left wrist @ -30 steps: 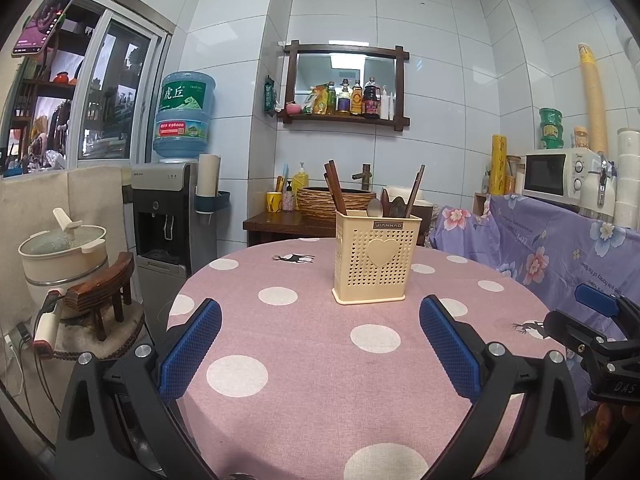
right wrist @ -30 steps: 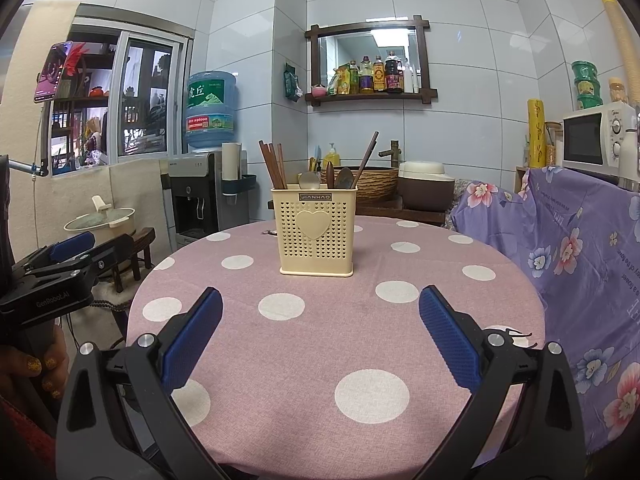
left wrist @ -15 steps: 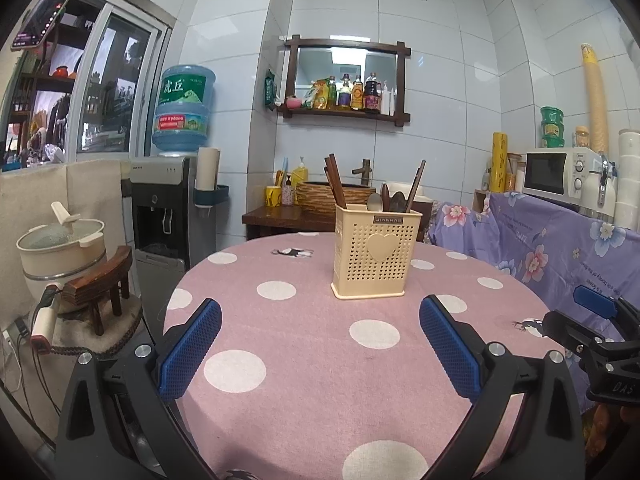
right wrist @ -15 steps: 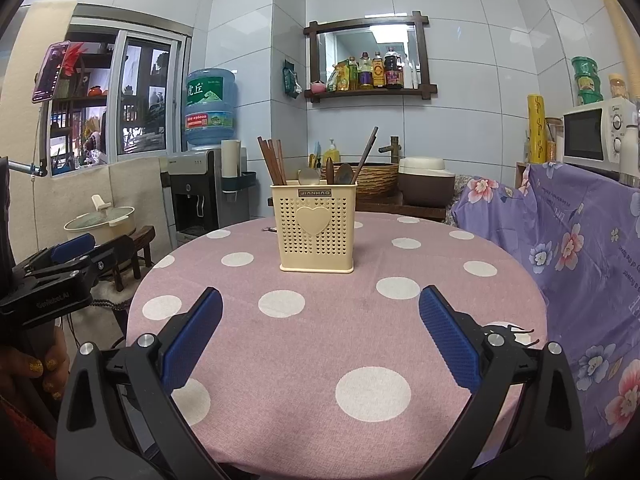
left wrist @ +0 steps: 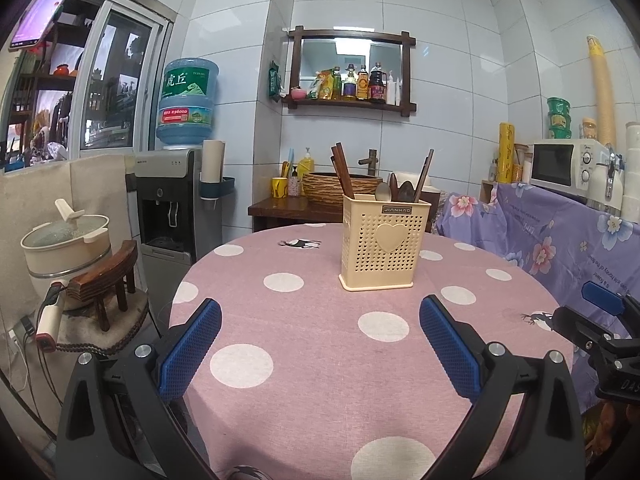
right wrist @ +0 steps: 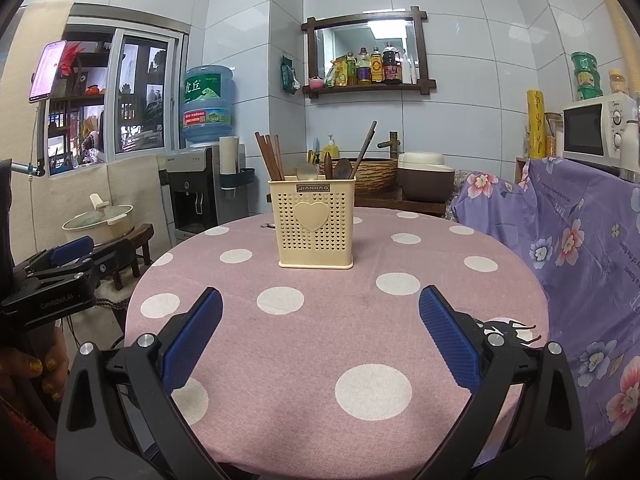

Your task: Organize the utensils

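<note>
A cream perforated utensil holder (left wrist: 382,242) (right wrist: 316,224) with a heart on its front stands upright on the round pink polka-dot table (left wrist: 320,340) (right wrist: 320,320). Dark wooden chopsticks (left wrist: 342,174) (right wrist: 272,156), spoons (left wrist: 384,192) (right wrist: 306,170) and one more leaning stick (right wrist: 366,144) stick out of it. My left gripper (left wrist: 320,340) hovers open over the table's near edge, well short of the holder, with nothing between its blue pads. My right gripper (right wrist: 320,330) is likewise open and holds nothing. Each gripper shows at the edge of the other's view.
A water dispenser (left wrist: 172,196) and a pot on a wooden stool (left wrist: 66,240) stand left of the table. A purple floral cloth (right wrist: 580,232) covers furniture on the right, with a microwave (left wrist: 560,164) on it. A low wooden table with a basket (right wrist: 372,174) is behind.
Both views have tilted up slightly, so the holder and table sit a bit lower in frame. Both grippers remain open; the holder has not moved.
</note>
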### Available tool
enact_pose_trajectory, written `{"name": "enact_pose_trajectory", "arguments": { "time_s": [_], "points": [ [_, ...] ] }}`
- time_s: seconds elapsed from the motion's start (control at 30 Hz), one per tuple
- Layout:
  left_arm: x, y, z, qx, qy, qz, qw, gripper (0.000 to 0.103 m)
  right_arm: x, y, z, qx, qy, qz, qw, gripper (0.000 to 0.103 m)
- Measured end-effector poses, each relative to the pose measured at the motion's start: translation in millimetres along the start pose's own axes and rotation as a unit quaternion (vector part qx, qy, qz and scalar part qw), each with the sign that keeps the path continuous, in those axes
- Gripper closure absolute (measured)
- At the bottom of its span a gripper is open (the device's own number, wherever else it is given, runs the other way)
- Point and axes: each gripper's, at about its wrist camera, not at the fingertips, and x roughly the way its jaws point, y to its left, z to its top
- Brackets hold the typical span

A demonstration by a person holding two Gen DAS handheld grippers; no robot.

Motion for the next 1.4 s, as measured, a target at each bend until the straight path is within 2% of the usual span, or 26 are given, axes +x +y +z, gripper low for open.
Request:
{"name": "enact_pose_trajectory", "arguments": {
  "time_s": [1.4],
  "points": [
    [3.3,-1.2,-1.6,0.004,0.007,0.0,1.0,0.005,1.1,-0.5,-1.8,-0.001,0.003,0.001,1.0,0.006]
  ]
}}
